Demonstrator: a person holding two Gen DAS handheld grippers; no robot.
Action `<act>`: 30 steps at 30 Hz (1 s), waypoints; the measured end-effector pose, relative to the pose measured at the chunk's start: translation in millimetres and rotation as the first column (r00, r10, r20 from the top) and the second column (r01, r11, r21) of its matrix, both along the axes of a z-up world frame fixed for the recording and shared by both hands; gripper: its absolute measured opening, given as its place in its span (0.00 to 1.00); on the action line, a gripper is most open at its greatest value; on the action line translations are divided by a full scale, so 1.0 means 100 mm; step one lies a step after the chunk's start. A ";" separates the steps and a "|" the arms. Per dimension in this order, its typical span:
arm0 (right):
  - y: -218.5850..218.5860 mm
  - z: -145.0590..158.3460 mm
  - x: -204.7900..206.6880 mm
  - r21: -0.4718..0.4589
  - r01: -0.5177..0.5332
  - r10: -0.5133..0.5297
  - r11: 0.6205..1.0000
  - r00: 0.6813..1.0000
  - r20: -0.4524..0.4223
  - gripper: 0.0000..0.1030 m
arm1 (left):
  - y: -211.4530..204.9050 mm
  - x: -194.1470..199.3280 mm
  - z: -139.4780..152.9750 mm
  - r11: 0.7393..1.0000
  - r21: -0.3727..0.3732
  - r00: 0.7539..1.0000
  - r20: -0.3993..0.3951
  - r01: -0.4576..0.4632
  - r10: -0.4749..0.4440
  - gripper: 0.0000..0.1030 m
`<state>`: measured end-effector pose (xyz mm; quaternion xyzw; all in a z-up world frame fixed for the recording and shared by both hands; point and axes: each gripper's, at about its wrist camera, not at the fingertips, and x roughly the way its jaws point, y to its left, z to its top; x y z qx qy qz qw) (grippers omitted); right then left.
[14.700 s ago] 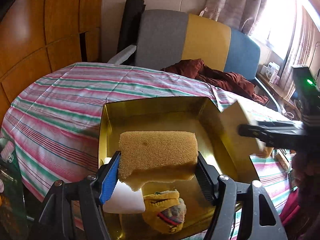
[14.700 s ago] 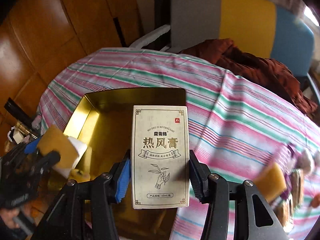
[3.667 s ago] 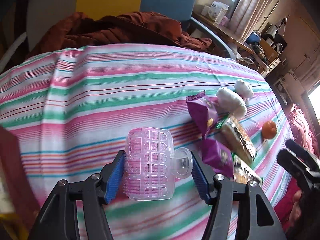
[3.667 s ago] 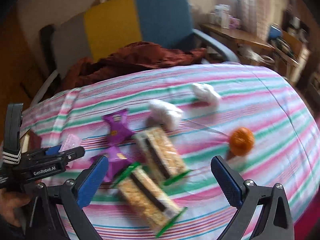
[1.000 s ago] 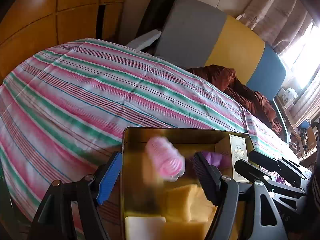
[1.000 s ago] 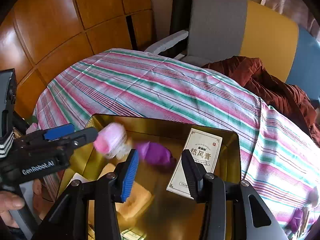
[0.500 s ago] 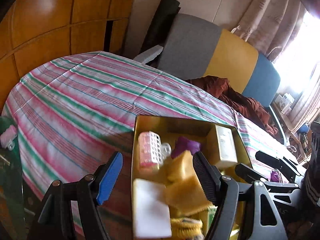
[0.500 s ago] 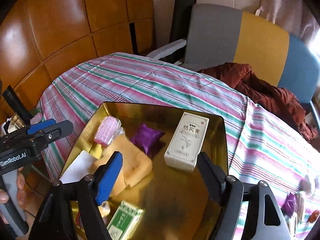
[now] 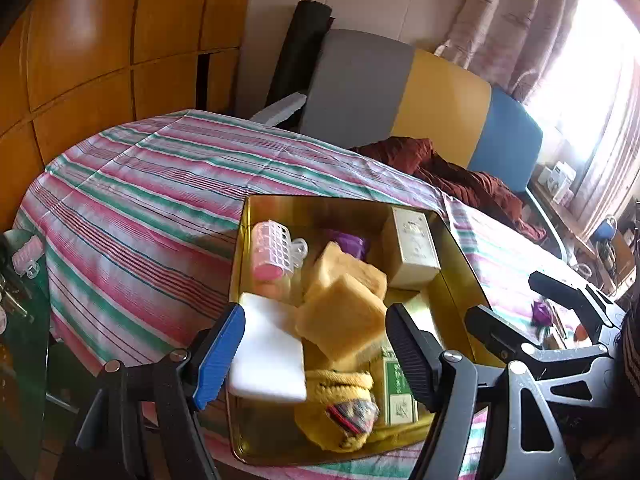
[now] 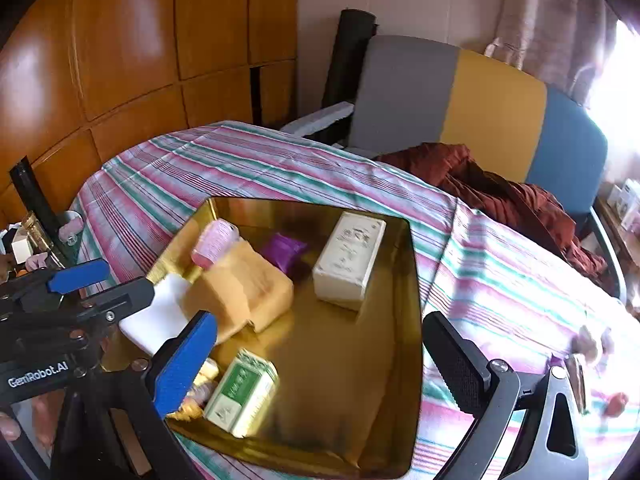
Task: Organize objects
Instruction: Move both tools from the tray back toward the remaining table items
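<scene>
A gold tin tray sits on the striped tablecloth. Inside lie a pink hair roller, a purple packet, a cream box, yellow sponges, a white block, a green box and a yellow cloth. My left gripper hangs open above the tray's near end, holding nothing. My right gripper is open over the tray, also holding nothing.
A grey, yellow and blue chair with a brown garment stands behind the table. Wood panelling fills the left. Small items lie on the cloth at the far right. A glass side table is at the left.
Both grippers have pulled back and up from the tray since a second ago. The pink roller and purple packet, held then, now lie in the tray. Both grippers have opened.
</scene>
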<state>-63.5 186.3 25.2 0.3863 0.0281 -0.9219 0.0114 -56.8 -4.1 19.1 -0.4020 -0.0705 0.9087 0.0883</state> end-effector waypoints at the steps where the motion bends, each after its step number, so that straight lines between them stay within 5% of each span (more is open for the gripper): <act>1: 0.04 -0.01 0.03 -0.002 0.011 -0.011 1.000 1.000 0.000 1.00 | 0.03 0.03 -0.01 1.000 -0.009 1.000 0.000 0.005 -0.005 0.72; 19: 0.84 -0.04 0.40 -0.010 0.198 -0.198 0.980 0.980 -0.008 1.00 | 0.66 0.33 0.02 0.979 -0.125 0.985 -0.038 0.164 -0.170 0.72; 30: 1.66 -0.02 0.67 0.035 0.366 -0.367 0.930 0.930 -0.004 1.00 | 1.06 0.41 0.02 0.950 -0.163 0.961 -0.031 0.267 -0.275 0.72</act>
